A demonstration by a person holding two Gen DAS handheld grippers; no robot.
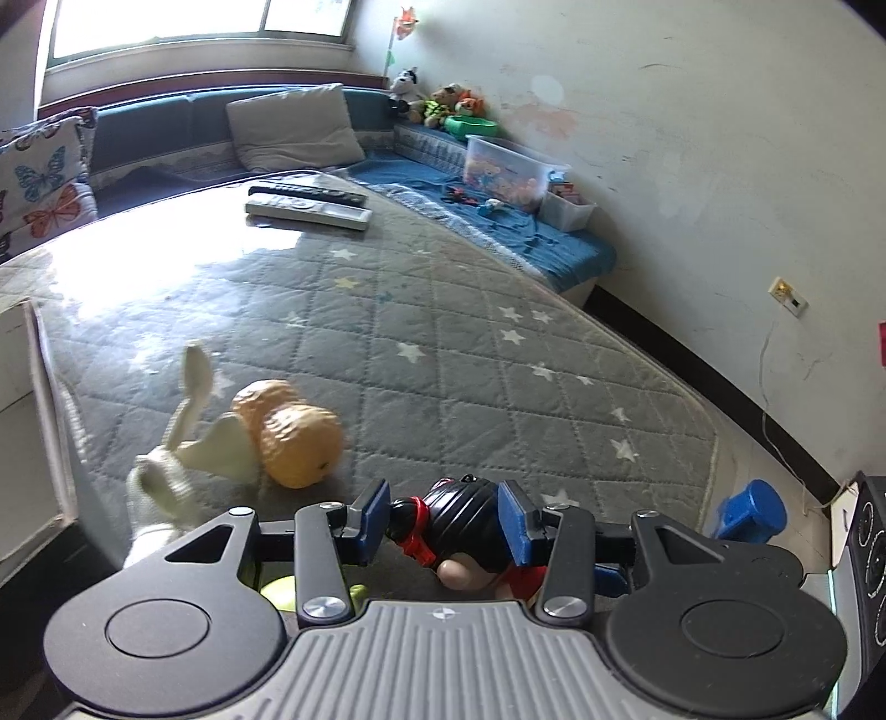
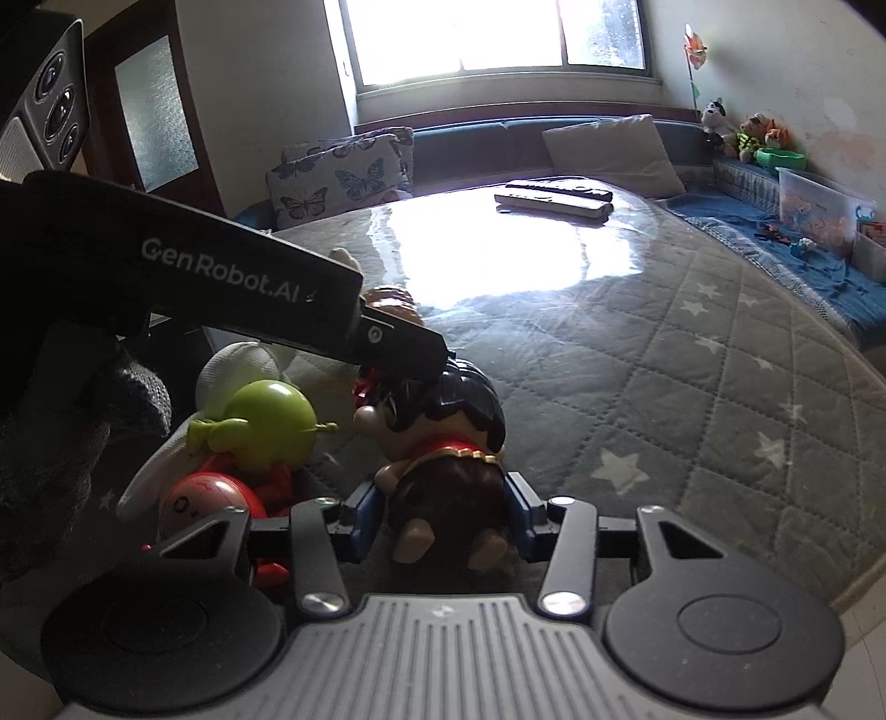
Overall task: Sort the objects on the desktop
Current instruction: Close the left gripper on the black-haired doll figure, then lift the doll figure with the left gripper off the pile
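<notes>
— Sunlit from a window (image 2: 498,33), the room has a table under a grey quilted cloth with white stars (image 1: 498,354), and two remotes (image 1: 307,207) lie at its far end. What is being handled?

— A small doll (image 2: 443,443) with black ridged hair, a red neck band and a brown body. It lies on the cloth at the near edge, feet toward the right camera.

— And the right gripper (image 2: 443,523)?

— Angled downward, its blue pads sit against both sides of the doll's brown body; it is clamped on it.

— The left one?

— The left gripper (image 1: 443,520) also tilts down, reaching in from the side. Its blue pads flank the doll's black head; the right pad looks close to the hair, the left pad stands apart. The jaws are spread, not gripping.

— Anything nearby?

— A green round-headed toy (image 2: 266,426) and a red-and-white ball toy (image 2: 205,498) just left of the doll, and an orange peanut-shaped toy (image 1: 290,437) beside a white plush rabbit (image 1: 183,471) further off.
</notes>
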